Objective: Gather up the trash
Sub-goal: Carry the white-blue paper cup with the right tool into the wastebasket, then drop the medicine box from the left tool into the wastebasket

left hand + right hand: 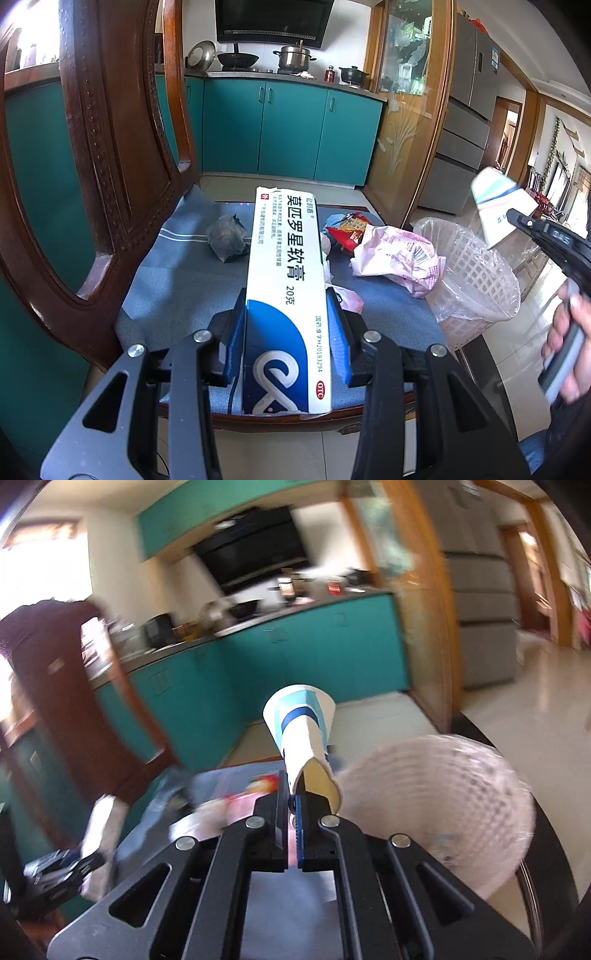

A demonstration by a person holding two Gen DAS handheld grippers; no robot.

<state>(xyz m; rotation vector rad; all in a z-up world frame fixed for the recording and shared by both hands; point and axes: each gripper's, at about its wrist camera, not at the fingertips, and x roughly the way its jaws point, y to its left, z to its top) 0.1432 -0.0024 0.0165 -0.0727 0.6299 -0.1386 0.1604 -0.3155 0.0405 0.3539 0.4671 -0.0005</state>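
Note:
My left gripper [286, 325] is shut on a long white and blue ointment box [284, 280], held above the blue chair cushion [177, 288]. My right gripper [293, 801] is shut on the rim of a squashed white paper cup with blue stripes [301, 723]. The same cup [496, 206] shows at the right of the left wrist view, above the lined white trash basket [472, 266]. In the blurred right wrist view the basket [436, 808] sits just right of the cup. On the cushion lie a grey crumpled wad [225, 236], a red snack wrapper [349, 229] and a pink plastic bag [402, 254].
The carved wooden chair back [103, 147] rises at the left. Teal kitchen cabinets [288, 133] with pots stand behind, a glass-panelled wooden door [410, 110] and a grey fridge [469, 110] at the right. A person's hand [569, 343] holds the right gripper's handle.

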